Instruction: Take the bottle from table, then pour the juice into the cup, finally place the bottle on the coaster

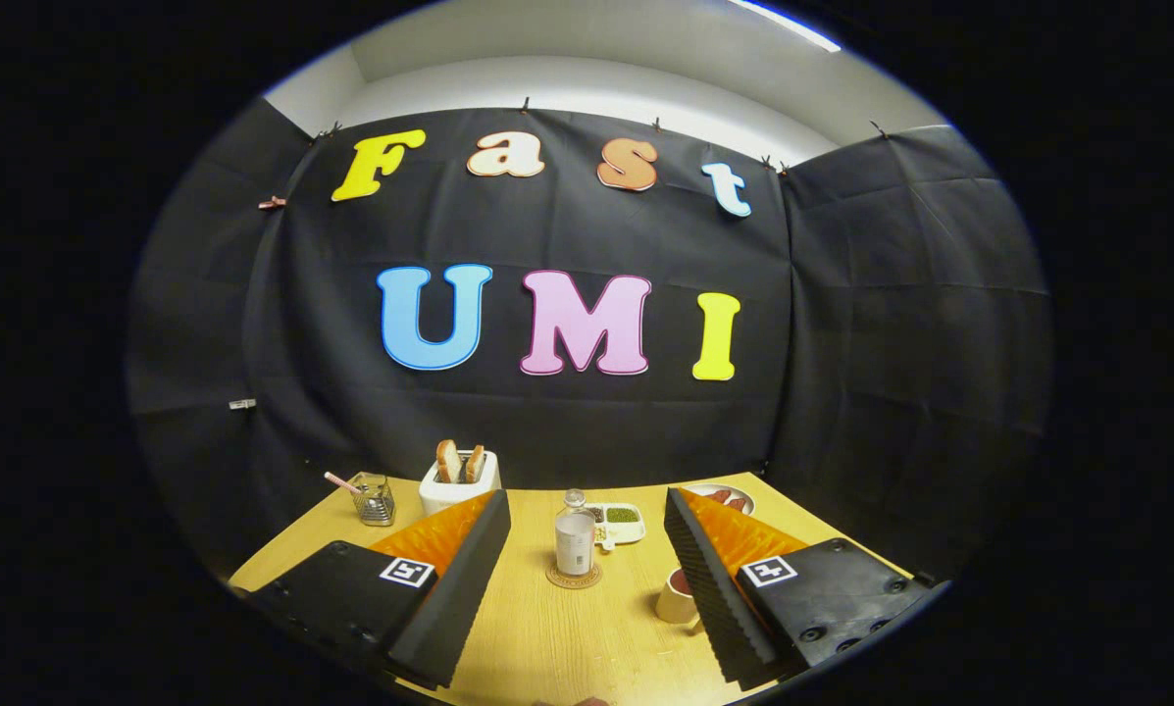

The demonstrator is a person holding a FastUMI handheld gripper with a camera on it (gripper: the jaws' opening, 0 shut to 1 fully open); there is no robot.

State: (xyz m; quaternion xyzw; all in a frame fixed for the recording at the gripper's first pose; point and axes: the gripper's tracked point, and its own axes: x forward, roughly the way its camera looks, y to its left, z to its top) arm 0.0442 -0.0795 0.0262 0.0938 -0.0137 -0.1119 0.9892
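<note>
A small clear bottle (pixel 575 534) with a pale label stands upright on a round coaster (pixel 574 576) on the wooden table (pixel 567 637), straight ahead of my fingers and apart from them. A cream cup (pixel 677 595) holding dark liquid sits to the bottle's right, partly hidden behind my right finger. My gripper (pixel 587 505) is open, with a wide gap and nothing between the fingers.
A white toaster (pixel 459 483) with two bread slices stands at the back left, beside a wire basket (pixel 375 500) holding a pink stick. Behind the bottle lies a small divided dish (pixel 618 522) of food. A plate (pixel 727 497) sits at the back right.
</note>
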